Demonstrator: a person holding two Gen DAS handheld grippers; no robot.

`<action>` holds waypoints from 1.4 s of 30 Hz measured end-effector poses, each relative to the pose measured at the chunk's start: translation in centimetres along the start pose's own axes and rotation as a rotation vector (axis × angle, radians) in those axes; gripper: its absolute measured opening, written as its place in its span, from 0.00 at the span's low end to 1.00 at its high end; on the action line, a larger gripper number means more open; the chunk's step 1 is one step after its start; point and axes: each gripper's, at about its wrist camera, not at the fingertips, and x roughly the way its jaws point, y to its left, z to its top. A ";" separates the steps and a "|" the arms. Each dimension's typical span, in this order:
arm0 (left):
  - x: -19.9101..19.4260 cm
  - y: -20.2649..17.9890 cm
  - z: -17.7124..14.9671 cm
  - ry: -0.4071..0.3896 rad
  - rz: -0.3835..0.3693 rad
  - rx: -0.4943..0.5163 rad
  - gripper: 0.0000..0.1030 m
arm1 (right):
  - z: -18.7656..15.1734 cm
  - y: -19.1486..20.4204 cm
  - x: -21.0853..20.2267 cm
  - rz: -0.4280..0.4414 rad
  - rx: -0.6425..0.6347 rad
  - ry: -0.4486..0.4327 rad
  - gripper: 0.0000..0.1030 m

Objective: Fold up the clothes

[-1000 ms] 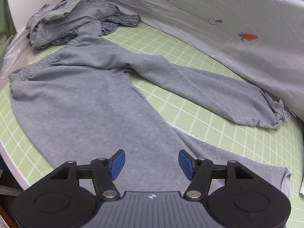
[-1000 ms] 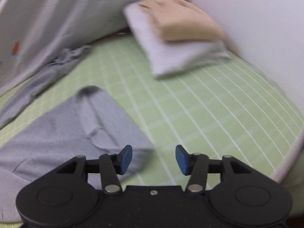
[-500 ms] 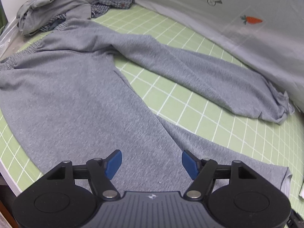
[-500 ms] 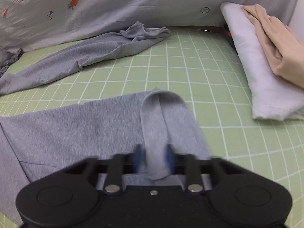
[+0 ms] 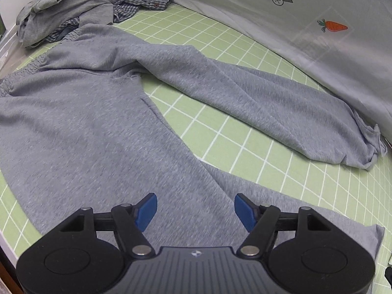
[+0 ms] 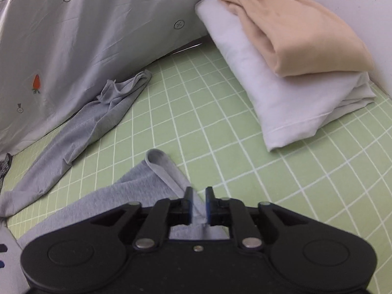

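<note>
Grey sweatpants [image 5: 93, 127] lie spread on the green grid mat [image 5: 220, 132], waistband at the left, one leg running toward the back right. My left gripper [image 5: 195, 209] is open and hovers just above the near leg. In the right wrist view my right gripper [image 6: 198, 204] is shut on the cuff of the near leg [image 6: 161, 169], which is folded over and lifted a little. The other leg's cuff [image 6: 117, 98] lies against the backdrop.
A pile of unfolded grey and checked clothes [image 5: 80, 7] sits at the back left. A folded white garment [image 6: 281, 90] with a folded beige one [image 6: 299, 31] on top lies at the right. A grey carrot-print sheet [image 6: 85, 31] forms the back wall.
My right gripper closed on the near leg's cuff and swung with it toward the folded stack. My left gripper came lower and closer over the pants, still open.
</note>
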 end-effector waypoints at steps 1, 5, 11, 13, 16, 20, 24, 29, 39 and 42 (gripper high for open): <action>0.4 -0.1 0.2 0.003 0.002 -0.003 0.69 | -0.1 0.0 0.1 0.014 0.011 0.008 0.37; 2.5 -0.8 0.8 0.047 0.012 -0.023 0.68 | -0.7 1.2 1.1 0.039 -0.052 0.064 0.45; 4.3 -2.0 0.6 0.109 0.064 0.007 0.59 | -1.4 3.0 2.5 -0.061 -0.149 0.128 0.44; 4.3 -2.1 0.4 0.111 0.072 0.019 0.58 | -1.7 3.0 2.4 -0.069 -0.137 0.138 0.44; 4.3 -2.3 0.2 0.107 0.082 0.035 0.56 | -2.0 3.1 2.2 -0.082 -0.130 0.150 0.43; 4.3 -2.6 -0.1 0.102 0.095 0.057 0.40 | -2.4 3.5 2.0 -0.104 -0.155 0.155 0.29; 3.9 -2.0 0.1 0.084 0.100 0.028 0.03 | -2.3 3.9 1.0 -0.105 -0.202 0.135 0.01; 2.1 -0.4 0.4 0.043 0.042 -0.045 0.02 | -1.2 4.5 -2.3 -0.059 -0.208 0.043 0.01; -3.8 0.5 7.4 -0.195 -0.049 -0.103 0.01 | 7.5 7.0 -3.5 0.098 -0.185 -0.147 0.01; -3.4 0.0 10.2 -0.268 -0.067 -0.117 0.02 | 9.7 8.5 -1.0 0.119 -0.234 -0.203 0.01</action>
